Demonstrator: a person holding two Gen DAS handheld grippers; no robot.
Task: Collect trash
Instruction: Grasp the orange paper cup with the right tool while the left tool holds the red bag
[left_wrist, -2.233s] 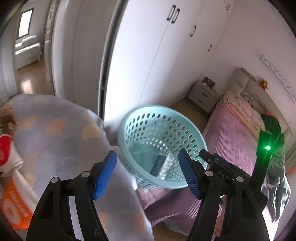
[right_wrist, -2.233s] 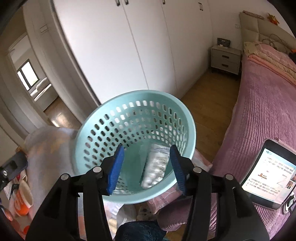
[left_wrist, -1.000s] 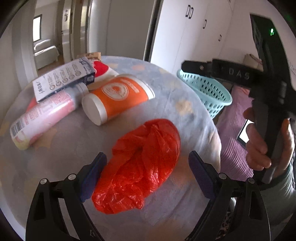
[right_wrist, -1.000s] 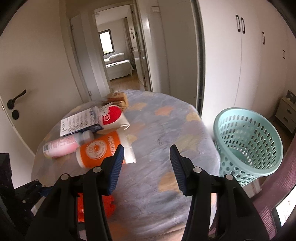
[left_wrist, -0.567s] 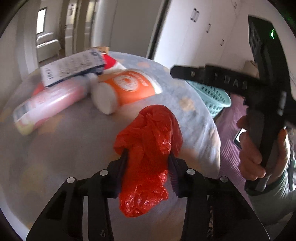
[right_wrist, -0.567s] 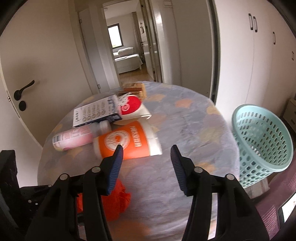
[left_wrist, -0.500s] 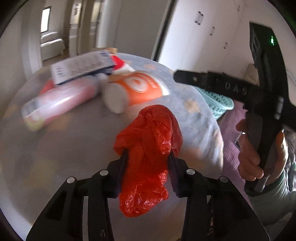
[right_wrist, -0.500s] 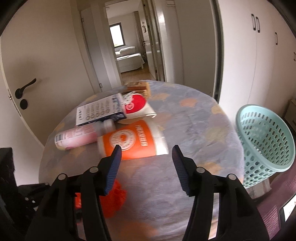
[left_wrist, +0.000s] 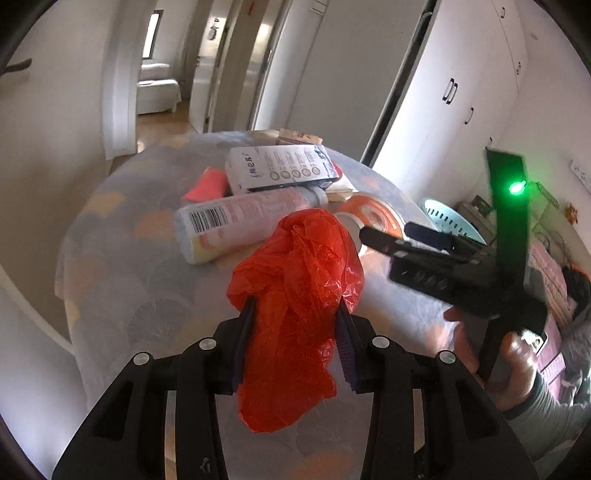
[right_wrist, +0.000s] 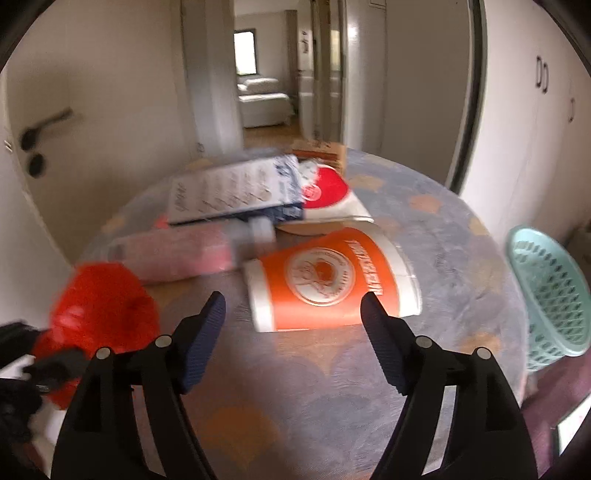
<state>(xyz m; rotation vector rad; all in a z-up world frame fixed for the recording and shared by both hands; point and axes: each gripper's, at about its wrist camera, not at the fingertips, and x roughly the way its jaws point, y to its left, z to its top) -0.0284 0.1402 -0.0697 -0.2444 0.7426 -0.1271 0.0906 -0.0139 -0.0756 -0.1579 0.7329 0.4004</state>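
Two tools are seen over a round tabletop (right_wrist: 424, 229) draped in a patterned cloth. At the left, the left tool (left_wrist: 293, 317) is clamped on a crumpled red plastic bag (left_wrist: 295, 291), which is lifted clear of the cloth, with a loose tail hanging below the pads. Beyond it, toward the far edge of the tabletop, a pink bottle (left_wrist: 243, 225) is laid on its side, a white-and-blue box (left_wrist: 280, 171) just behind it, and a red-and-white packet (right_wrist: 328, 195) partly under the box. Nearer the middle, an orange cup (right_wrist: 328, 280) is laid on its side, and the right tool (right_wrist: 295, 321) is held wide open just before it, its pads spread to either side of the cup but not touching it. Off the tabletop's right edge, a teal basket (right_wrist: 550, 291) is stood lower down.

The bag is thin and slippery, so it may be pulled free if its hanging tail is caught on the bottle or the tabletop edge while being carried to the basket. The cup is round and may be rolled away if only one pad is met first. A collision is also possible, since both tools are worked close together.
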